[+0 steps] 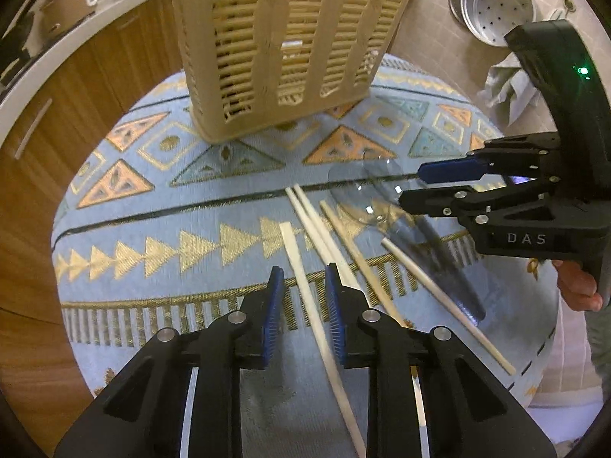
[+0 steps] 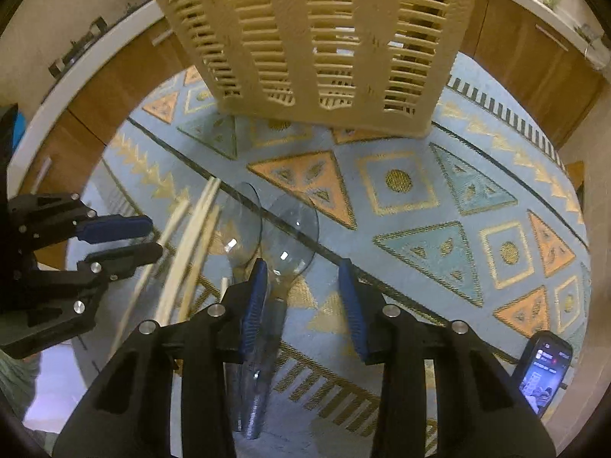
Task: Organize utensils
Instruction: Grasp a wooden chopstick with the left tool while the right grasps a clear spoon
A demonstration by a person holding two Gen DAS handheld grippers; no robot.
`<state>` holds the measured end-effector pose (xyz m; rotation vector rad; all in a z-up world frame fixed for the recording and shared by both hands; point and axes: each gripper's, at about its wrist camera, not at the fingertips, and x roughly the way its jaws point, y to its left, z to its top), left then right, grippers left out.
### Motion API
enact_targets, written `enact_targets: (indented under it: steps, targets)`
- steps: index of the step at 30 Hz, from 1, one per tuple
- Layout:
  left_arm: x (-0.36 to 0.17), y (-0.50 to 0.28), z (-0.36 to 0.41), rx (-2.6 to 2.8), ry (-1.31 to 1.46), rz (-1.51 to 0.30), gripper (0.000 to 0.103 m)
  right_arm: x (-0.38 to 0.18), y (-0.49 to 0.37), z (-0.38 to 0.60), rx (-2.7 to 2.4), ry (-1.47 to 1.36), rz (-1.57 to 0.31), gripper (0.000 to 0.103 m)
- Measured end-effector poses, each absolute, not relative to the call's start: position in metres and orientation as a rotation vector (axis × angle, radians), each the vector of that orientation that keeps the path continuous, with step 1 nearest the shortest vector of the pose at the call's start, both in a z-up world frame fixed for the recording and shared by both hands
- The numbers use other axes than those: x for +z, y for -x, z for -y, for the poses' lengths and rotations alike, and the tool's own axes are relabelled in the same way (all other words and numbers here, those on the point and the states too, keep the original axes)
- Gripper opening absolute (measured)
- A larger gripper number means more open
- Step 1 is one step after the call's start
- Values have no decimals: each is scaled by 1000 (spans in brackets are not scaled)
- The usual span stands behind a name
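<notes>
Several pale wooden chopsticks (image 1: 345, 242) lie fanned on the blue patterned tablecloth (image 1: 152, 206). My left gripper (image 1: 304, 271) points down over them and is open. One chopstick (image 1: 301, 267) runs between its blue pads without being pressed. Two clear plastic spoons (image 2: 294, 229) lie side by side to the right of the chopsticks (image 2: 191, 252). My right gripper (image 2: 303, 265) is open above the spoons, and one spoon's handle runs under its left finger. A beige slatted utensil basket (image 1: 286, 49) stands upright behind everything. Each view also catches the other gripper: the right gripper (image 1: 410, 187) and the left gripper (image 2: 155, 238).
A phone (image 2: 542, 374) with a lit screen lies at the table's right edge. Wooden cabinets (image 1: 95, 76) with a white counter curve behind the table. A perforated metal steamer pan (image 1: 492, 4) and a crumpled cloth (image 1: 508, 87) sit beyond the table at the right.
</notes>
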<state>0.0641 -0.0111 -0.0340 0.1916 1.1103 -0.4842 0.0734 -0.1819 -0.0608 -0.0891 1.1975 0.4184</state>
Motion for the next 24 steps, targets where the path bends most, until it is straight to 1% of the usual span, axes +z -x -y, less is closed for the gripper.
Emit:
enact_targets:
  steps: [13,14,16,17,18,19,21,22,24]
  targets:
    - [-39,-74,21,-487,-210,-1135,21,-68,-70,160,427,178,-1212,36]
    - [-39,-75,24,-494,-231,-1138,22,-68,-70,158,423,192,-1208,36]
    - [-40,-76,28,-540,-240,-1153,37,-69,-71,153,417,215,-1200,36]
    - [-40,-78,30,-557,-238,-1160,38,-69,-70,153,415,223,-1195,36]
    - [-39,-80,30,-554,-241,-1161,35,-69,-71,150,414,229,-1190,36]
    - [-39,-82,31,-544,-247,-1165,30,-68,-72,147,418,226,-1189,36]
    - [-39,-86,30,-532,-244,-1173,26,-69,-72,144,418,221,-1186,36]
    - [-39,-87,29,-526,-239,-1177,21,-69,-73,140,415,230,-1178,36]
    - [-39,-89,26,-508,-245,-1177,15,-70,-76,132,411,236,-1168,36]
